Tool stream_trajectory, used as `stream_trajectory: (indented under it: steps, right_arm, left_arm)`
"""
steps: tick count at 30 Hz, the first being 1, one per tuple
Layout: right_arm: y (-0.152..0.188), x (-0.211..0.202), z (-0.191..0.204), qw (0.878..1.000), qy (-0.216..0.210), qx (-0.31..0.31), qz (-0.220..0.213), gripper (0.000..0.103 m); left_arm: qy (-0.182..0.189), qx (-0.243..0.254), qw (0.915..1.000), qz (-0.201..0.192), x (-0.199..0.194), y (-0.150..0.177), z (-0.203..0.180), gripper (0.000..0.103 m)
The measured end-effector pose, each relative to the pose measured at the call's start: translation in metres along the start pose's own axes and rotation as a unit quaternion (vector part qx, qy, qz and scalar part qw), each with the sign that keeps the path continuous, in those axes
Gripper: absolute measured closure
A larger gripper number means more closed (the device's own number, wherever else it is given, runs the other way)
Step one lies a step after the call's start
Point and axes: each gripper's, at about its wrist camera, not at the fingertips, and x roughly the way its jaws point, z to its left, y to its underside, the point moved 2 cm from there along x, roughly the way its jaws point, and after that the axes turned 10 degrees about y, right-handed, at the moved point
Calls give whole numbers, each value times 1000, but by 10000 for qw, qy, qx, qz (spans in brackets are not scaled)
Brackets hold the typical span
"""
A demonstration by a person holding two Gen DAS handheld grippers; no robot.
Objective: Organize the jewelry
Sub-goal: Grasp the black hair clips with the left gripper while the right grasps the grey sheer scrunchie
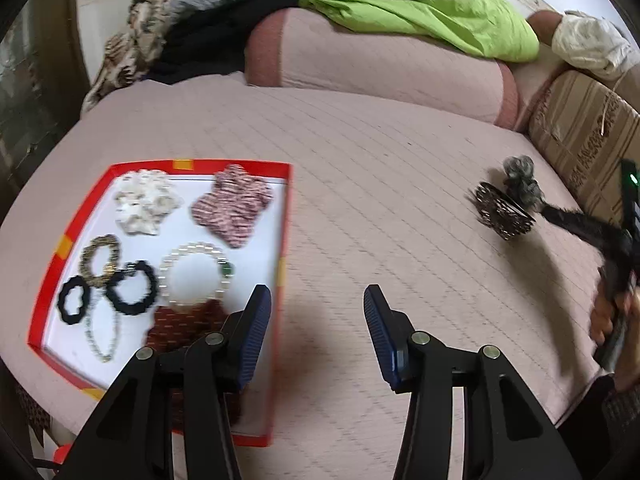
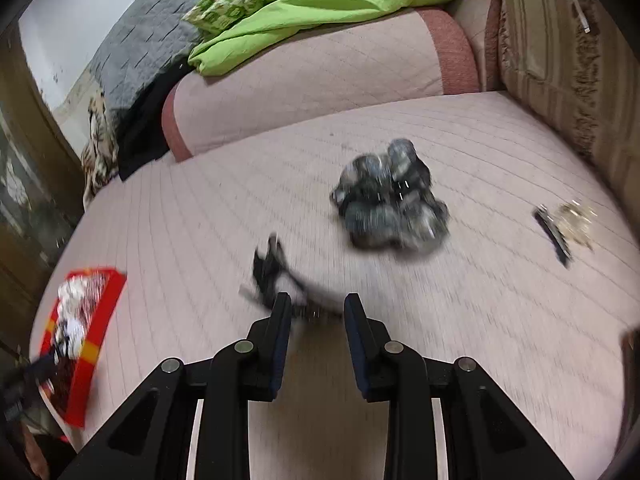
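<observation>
My right tool hangs released over the dark hair clip lying on the bed; I should straddle its narrow middle squarely before clenching. My left tool, also released, waits beside the red tray.

Soft, even daylight; faint shadows under both tools. Right wrist view heavily motion-blurred, grey scrunchie smeared. Fisheye bending and dark vignette at edges.
</observation>
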Motion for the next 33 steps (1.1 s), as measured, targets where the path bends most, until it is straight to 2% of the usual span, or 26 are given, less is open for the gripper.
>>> stream_trajectory:
  steps: [3, 8, 15, 16, 17, 19, 23, 25, 27, 31, 33]
  right_arm:
    - [-11, 19, -8, 9993, -283, 223, 66, 64]
    - [-1, 54, -6, 9916, -944, 532, 708, 63]
    - [19, 48, 43, 9758, -1869, 178, 1118, 63]
    - [21, 45, 49, 9747, -1918, 39, 1150, 62]
    - [22, 42, 50, 9743, -1936, -43, 1147, 57]
    - [19, 29, 41, 9778, -1824, -85, 1028, 47]
    - [3, 4, 0, 9864, -1506, 157, 634, 46]
    - [-12, -4, -28, 9935, -1033, 405, 262, 45]
    - [-25, 2, -46, 9940, -813, 727, 116, 42]
    - [-43, 25, -67, 9939, -417, 1023, -61, 41]
    - [-49, 37, -71, 9932, -428, 1082, -21, 41]
  left_arm:
    - [38, -31, 10000, 78, 7, -5, -8, 56]
    - [-15, -145, 9997, 203, 23, -16, -11, 56]
    - [140, -38, 9995, 268, 44, -41, -38, 56]
    - [218, -17, 9993, 303, 49, -45, -45, 56]
    - [282, 14, 9990, 337, 54, -49, -52, 56]
    - [374, 125, 9984, 417, 66, -57, -70, 56]
    - [629, 457, 9955, 547, 89, -67, -105, 56]
    - [774, 635, 9932, 594, 101, -69, -124, 53]
    - [907, 758, 9908, 658, 112, -70, -139, 49]
    - [1107, 826, 9874, 773, 131, -70, -156, 48]
    - [1227, 796, 9860, 803, 140, -70, -160, 46]
